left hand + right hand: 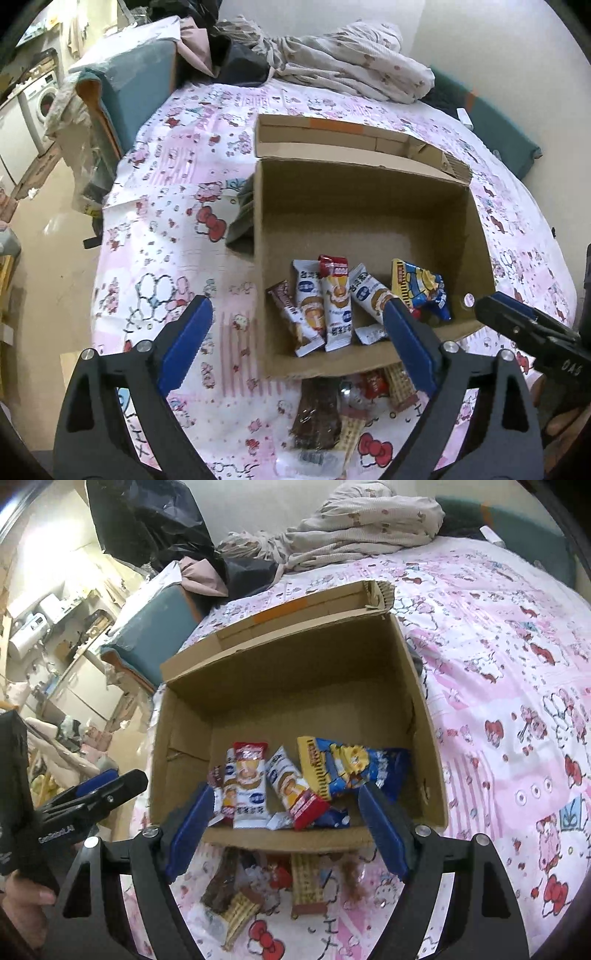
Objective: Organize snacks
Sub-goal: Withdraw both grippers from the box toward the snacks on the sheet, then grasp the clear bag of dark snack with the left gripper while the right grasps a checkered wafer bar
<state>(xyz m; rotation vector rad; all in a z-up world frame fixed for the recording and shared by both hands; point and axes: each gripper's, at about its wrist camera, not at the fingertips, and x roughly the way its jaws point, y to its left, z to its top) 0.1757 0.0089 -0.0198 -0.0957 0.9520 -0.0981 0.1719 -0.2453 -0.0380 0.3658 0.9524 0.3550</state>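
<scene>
both claws gape with nothing held: left gripper (299,328), right gripper (288,819); snack packets (332,306) at six o'clock inside cardboard box (369,206).

An open brown cardboard box (295,698) sits on a pink cartoon-print bedsheet (517,701). Several white, red and blue-and-yellow wrapped snack packets (291,779) lie jumbled against its near wall. More wafer and dark-wrapped snacks (266,882) lie outside that wall.

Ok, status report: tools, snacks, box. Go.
Left tool open, empty. Right tool open, empty. Several snack packets lie in the cardboard box; loose wafers on the bedsheet in front. Nothing blocking.
</scene>
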